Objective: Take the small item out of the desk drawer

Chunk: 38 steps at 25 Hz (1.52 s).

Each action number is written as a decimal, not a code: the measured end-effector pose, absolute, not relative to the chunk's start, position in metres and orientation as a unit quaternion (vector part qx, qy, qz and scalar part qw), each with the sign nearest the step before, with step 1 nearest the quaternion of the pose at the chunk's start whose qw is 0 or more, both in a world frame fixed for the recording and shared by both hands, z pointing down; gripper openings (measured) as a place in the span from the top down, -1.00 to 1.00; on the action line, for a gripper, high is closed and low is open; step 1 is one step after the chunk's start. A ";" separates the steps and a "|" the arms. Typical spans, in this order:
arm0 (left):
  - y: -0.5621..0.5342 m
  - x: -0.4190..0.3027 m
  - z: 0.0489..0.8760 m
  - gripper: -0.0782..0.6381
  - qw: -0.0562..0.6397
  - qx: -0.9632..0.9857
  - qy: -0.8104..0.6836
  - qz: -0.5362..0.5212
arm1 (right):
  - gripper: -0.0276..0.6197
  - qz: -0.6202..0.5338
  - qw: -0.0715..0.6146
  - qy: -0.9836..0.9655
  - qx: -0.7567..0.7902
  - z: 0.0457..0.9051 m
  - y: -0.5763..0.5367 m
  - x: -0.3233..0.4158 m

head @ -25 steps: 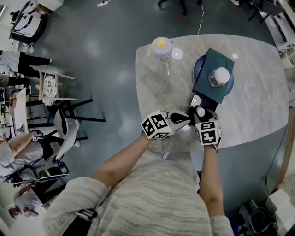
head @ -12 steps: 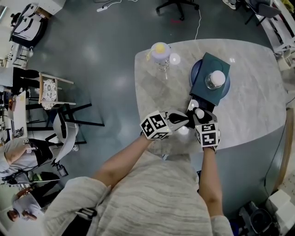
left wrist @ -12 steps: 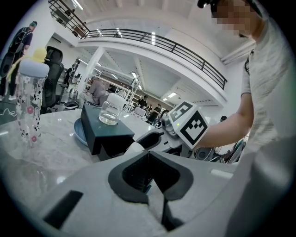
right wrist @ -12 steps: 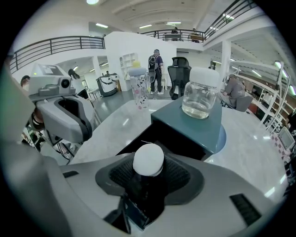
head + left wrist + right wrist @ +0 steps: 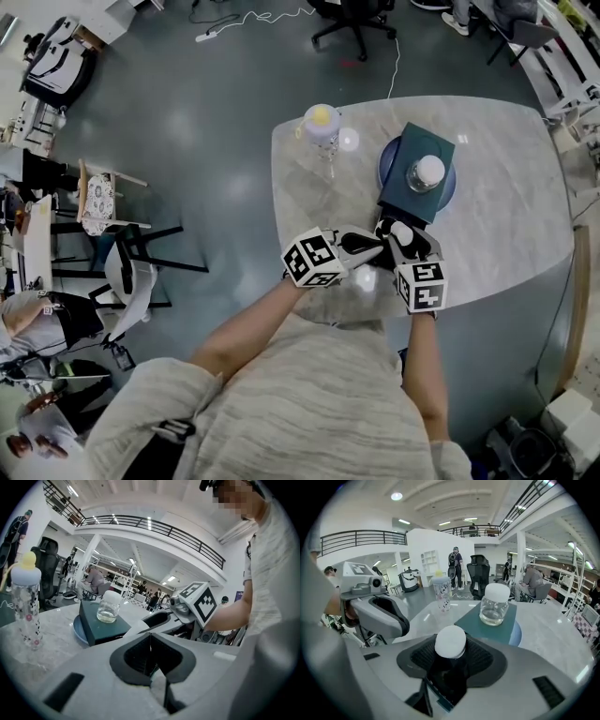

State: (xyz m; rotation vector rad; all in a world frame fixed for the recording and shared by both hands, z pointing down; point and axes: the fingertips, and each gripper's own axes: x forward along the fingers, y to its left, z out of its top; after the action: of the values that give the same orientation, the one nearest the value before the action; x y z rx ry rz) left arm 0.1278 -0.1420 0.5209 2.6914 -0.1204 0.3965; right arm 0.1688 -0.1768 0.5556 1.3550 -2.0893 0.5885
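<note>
Right tongs clamped on upright white-capped vial, just near of teal box. Left tongs pinched together, empty, close on left.

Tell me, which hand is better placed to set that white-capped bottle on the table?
Probably right: the right claw is shut on the white-capped bottle; the left claw is shut and empty.

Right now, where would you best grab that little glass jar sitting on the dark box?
I'd take the jar by its glass body, just under the white lid, coming in level from the near side: it stands upright on the box with nothing beside it.
</note>
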 end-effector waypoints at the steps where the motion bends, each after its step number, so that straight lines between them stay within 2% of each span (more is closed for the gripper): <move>1: -0.143 0.127 0.515 0.74 0.204 0.968 -0.044 0.141 | 0.35 0.215 0.280 -0.785 0.509 0.548 -0.177 0.168; 14: -0.144 0.126 0.429 0.74 0.134 0.985 -0.039 0.104 | 0.35 0.145 0.111 -0.835 0.519 0.427 -0.169 0.155; 21: -0.135 0.124 0.382 0.74 0.096 0.993 -0.032 0.061 | 0.35 0.088 0.048 -0.854 0.510 0.373 -0.157 0.152; 29: -0.123 0.121 0.336 0.74 0.061 0.998 -0.019 0.017 | 0.36 0.047 0.001 -0.865 0.500 0.334 -0.138 0.147; 38: -0.108 0.114 0.316 0.74 0.054 0.999 -0.005 0.002 | 0.36 0.035 -0.023 -0.869 0.494 0.314 -0.123 0.140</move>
State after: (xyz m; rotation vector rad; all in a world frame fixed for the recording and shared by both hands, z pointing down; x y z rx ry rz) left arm 0.1145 -0.1076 0.3161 3.0336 -0.0163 0.0058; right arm 0.1403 -0.1230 0.3140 1.5751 -2.7700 0.1113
